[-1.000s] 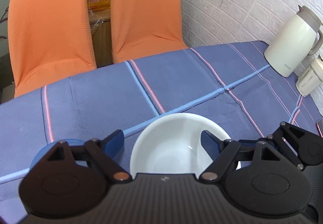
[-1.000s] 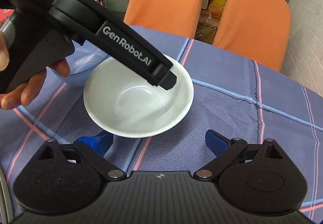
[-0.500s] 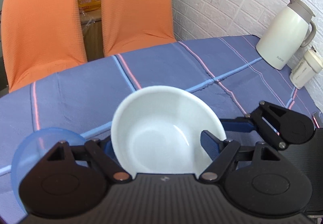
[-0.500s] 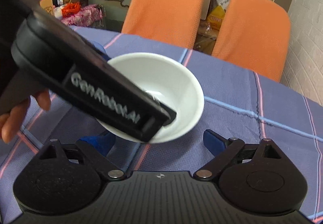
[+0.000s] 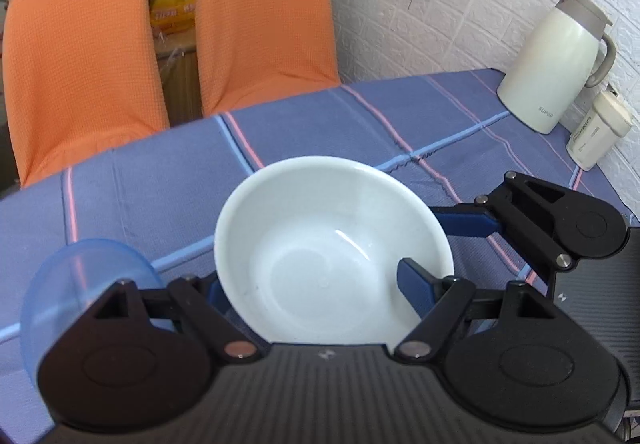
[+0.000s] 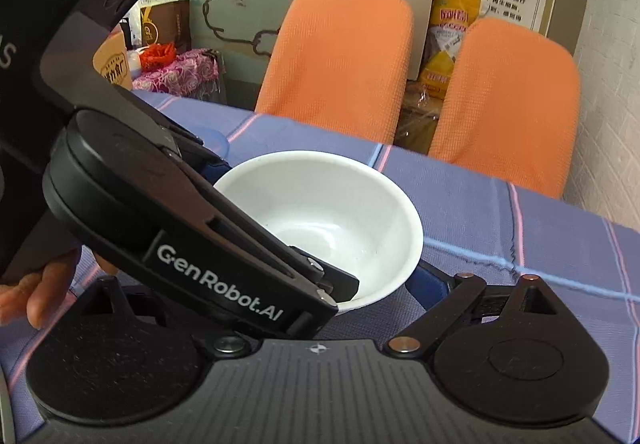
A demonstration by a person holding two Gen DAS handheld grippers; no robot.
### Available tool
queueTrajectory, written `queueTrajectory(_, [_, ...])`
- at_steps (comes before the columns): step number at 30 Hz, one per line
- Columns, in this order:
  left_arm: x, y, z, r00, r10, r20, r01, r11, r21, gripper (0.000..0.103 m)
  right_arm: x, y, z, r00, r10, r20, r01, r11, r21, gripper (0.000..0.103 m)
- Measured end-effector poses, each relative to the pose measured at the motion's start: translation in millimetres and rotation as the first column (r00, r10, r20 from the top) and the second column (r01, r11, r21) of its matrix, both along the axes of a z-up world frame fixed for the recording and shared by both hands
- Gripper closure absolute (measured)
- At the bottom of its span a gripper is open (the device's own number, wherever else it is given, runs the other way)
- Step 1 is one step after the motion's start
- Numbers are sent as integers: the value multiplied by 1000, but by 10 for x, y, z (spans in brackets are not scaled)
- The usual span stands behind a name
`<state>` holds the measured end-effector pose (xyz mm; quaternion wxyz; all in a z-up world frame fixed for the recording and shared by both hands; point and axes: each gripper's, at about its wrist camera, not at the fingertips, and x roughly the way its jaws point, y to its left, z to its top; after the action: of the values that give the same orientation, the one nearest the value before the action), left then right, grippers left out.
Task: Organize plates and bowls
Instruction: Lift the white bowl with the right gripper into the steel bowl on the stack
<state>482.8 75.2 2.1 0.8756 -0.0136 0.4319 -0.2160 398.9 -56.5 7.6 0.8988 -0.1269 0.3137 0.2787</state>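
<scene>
White and glossy, the bowl sits tilted between the two blue pads of the left gripper, one pad inside against its right wall and the other behind its left wall, so that gripper is clenched on the rim. From the right wrist view the same bowl appears raised off the striped blue cloth of the worktop, with the black body of the left gripper lying across its near side and a hand showing at the left edge.

Just left of the white bowl, low in the left wrist view, a translucent blue bowl rests on the worktop, partly hidden behind the gripper's linkage. In the right wrist view only a sliver of its rim shows behind the left gripper.

The right gripper reaches in from the right in the left wrist view, one blue finger close beside the white bowl's right rim; whether it touches I cannot tell. In its own view one finger passes under the bowl's edge and the other is hidden behind the left gripper, so I cannot tell how wide it stands.

Two orange chairs stand beyond the worktop, and a cream jug with a small container beside it sits at the far right by the white brick wall
</scene>
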Motion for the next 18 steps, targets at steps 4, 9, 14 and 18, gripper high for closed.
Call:
queueTrajectory(4, [-129, 5, 173, 1000, 4, 21, -3, 1000, -14, 23, -161, -11, 140, 999, 2, 45, -2, 1000, -1, 20])
queueTrajectory(9, [-499, -122, 421, 999, -5, 53, 6, 1000, -18, 23, -499, -169, 339, 997, -7, 78, 7, 1000, 3, 20])
queueTrajectory(14, [-1152, -386, 660, 995, -33, 94, 35, 999, -11, 23, -1061, -490, 541, 992, -25, 125, 27, 1000, -16, 20])
queueTrajectory(18, [-1717, -635, 737, 992, -59, 113, 61, 998, -7, 23, -1575, -723, 602, 988, -52, 146, 55, 998, -23, 20])
